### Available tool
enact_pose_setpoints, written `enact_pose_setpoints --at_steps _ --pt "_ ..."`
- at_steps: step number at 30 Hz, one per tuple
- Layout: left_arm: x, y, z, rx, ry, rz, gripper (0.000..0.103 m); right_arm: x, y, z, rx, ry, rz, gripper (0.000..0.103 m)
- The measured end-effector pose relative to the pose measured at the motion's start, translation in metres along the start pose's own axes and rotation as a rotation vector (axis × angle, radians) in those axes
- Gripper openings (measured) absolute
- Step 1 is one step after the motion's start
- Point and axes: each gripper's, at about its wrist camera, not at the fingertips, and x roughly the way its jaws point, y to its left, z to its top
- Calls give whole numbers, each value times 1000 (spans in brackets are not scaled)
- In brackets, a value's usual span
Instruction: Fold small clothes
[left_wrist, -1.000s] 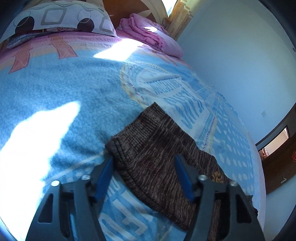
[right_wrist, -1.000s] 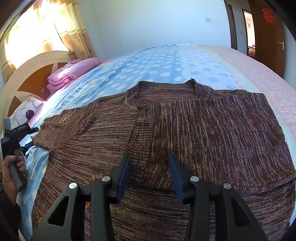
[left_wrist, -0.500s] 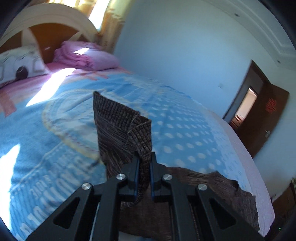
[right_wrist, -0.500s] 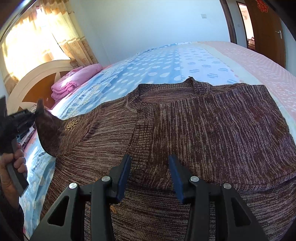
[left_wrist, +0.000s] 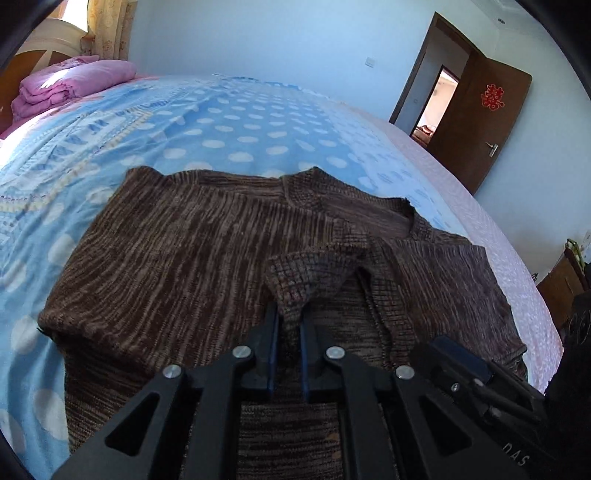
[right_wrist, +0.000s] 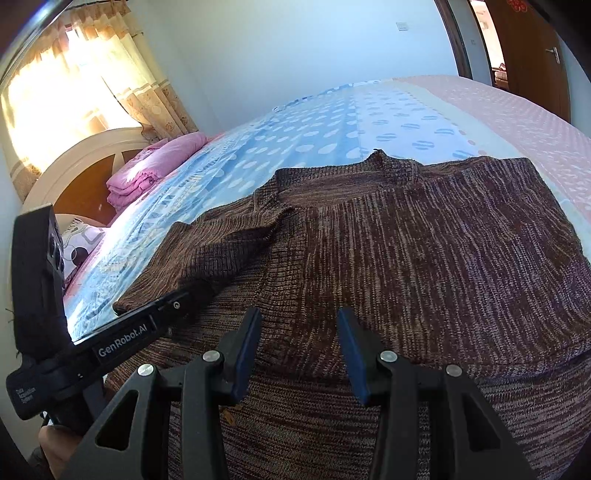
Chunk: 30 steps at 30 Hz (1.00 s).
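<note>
**Brown knit sweater with one sleeve pinched in the left tongs**

Brown ribbed sweater (left_wrist: 177, 266) lies flat on a blue, white-dotted blanket (left_wrist: 236, 125), its neckline toward the far edge of the bed. Left tongs (left_wrist: 289, 323) are clenched on the cuff of the sleeve (left_wrist: 306, 273); the cloth rises from between the blue pads in a bunched peak and fans out over the chest of the garment, just short of the collar (left_wrist: 369, 210). In the right wrist view the same sleeve (right_wrist: 221, 251) lies folded across the body of the sweater (right_wrist: 424, 258), with the left tongs (right_wrist: 181, 301) reaching in from the lower left, their tips at the sleeve's end. A hand (right_wrist: 55, 448) shows dimly beneath that tool.

Right tongs (right_wrist: 298, 347) stand released, jaws well apart, above the lower front of the sweater; knit fabric fills the view between and beyond the pads, but whether the tips touch it cannot be told. No cloth rises between them.

Folded pink bedding (right_wrist: 147, 173) sits by the headboard (right_wrist: 74, 173), well apart from the sweater. A brown door (left_wrist: 484, 122) stands open past the bed's far corner.
</note>
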Motion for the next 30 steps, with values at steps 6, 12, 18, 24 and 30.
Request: enact_pose_setpoints --at_steps 6,12,18,24,30 --pt "-2 -1 -7 -15 -6 -28 13 -3 0 28 72 38 87 52" --pt "3 11 -8 -64 -9 -80 14 37 7 74 89 113 157 52" --pt "4 11 -9 -70 -12 -86 14 83 17 87 64 171 131 21" --pt "5 5 -5 -37 -7 -84 13 82 36 100 -45 158 126 3" --pt "-16 -22 -2 34 -84 -101 13 49 27 122 -92 81 136 3"
